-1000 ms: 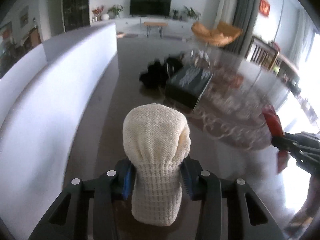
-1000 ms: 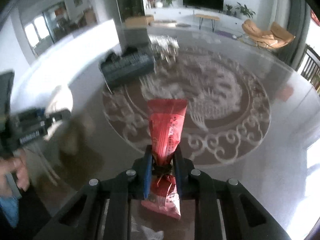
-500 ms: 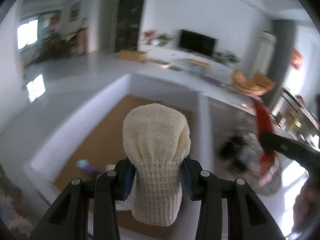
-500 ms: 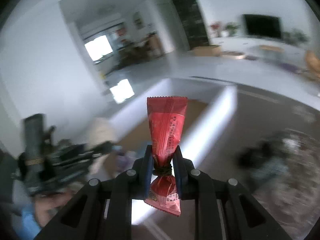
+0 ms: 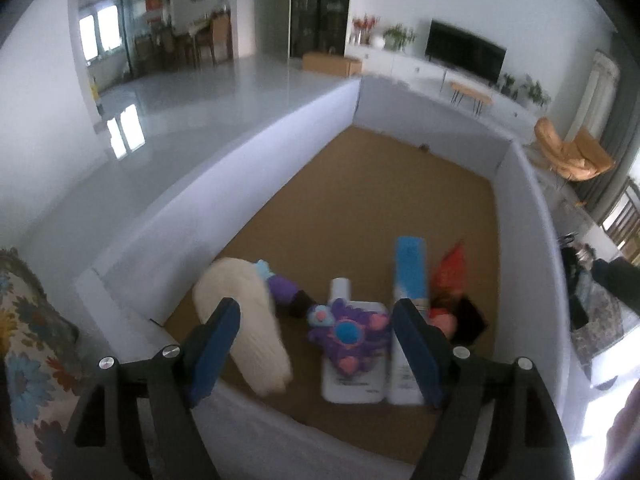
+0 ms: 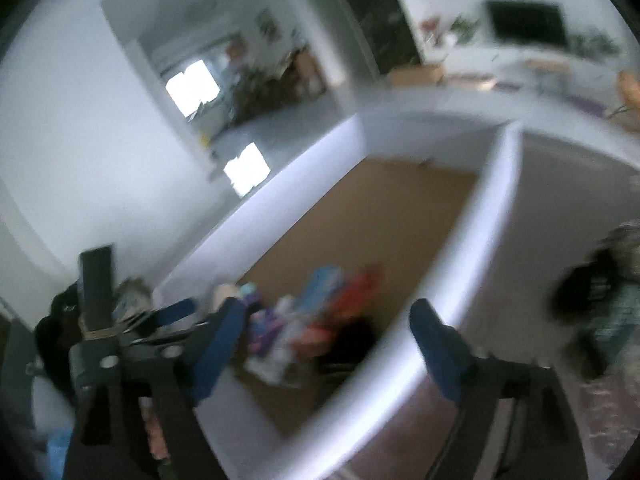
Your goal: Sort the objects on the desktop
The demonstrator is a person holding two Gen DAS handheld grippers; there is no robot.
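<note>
Over the white box (image 5: pixel 256 184) we are opening both grippers' fingers, nothing between them; cream knit item (image 5: pixel 244 320) and red packet (image 5: pixel 450 272) dropped, next pick awaits.

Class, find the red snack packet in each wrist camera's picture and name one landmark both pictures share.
Left wrist view: the red snack packet lies on the box floor, lower right of centre, right of the blue-and-white carton.
Right wrist view: a blurred red patch low in the middle, among the heap inside the box.
Shared landmark: the white-walled box with its brown floor.
</note>
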